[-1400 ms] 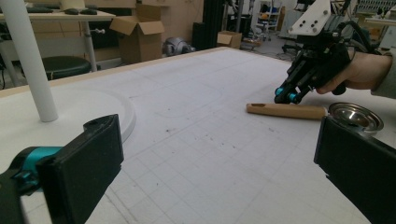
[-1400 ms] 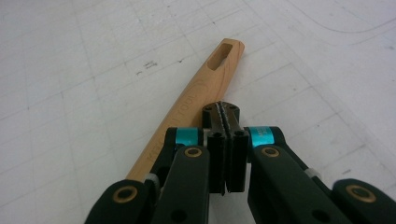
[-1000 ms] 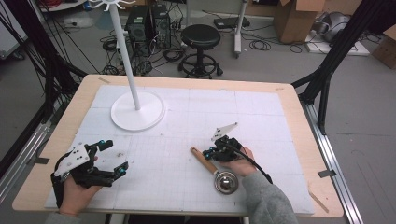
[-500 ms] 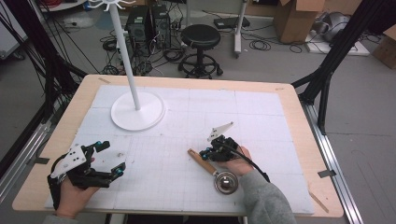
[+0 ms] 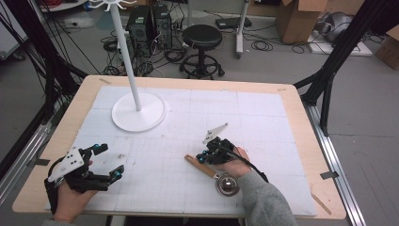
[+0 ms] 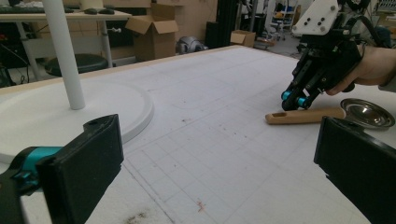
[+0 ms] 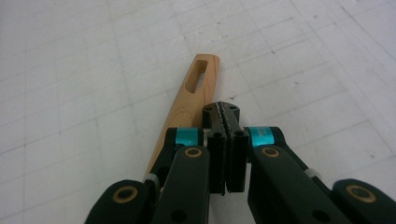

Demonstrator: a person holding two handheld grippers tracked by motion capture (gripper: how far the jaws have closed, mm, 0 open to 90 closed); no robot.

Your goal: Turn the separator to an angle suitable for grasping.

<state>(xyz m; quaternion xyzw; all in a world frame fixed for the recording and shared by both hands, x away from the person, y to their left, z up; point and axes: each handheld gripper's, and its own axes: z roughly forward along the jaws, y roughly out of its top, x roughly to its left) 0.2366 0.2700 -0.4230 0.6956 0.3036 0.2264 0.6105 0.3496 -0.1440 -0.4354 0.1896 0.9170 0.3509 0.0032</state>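
The right gripper (image 5: 203, 156), jaws pressed together and empty, is hovering just above the wooden-handled steel ladle (image 5: 214, 174), whose long axis is running from ten o'clock to four o'clock on the table (image 5: 291, 108). The left gripper (image 5: 109, 162), jaws spread, is idling well apart at nine o'clock.

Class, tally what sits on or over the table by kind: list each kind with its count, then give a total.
Stands: 1, the white stand
Ladles: 1, the ladle with a wooden handle and a metal bowl
Grippers: 2, the left gripper with jaws apart, and the right gripper with jaws together beside the ladle's handle
Total: 4
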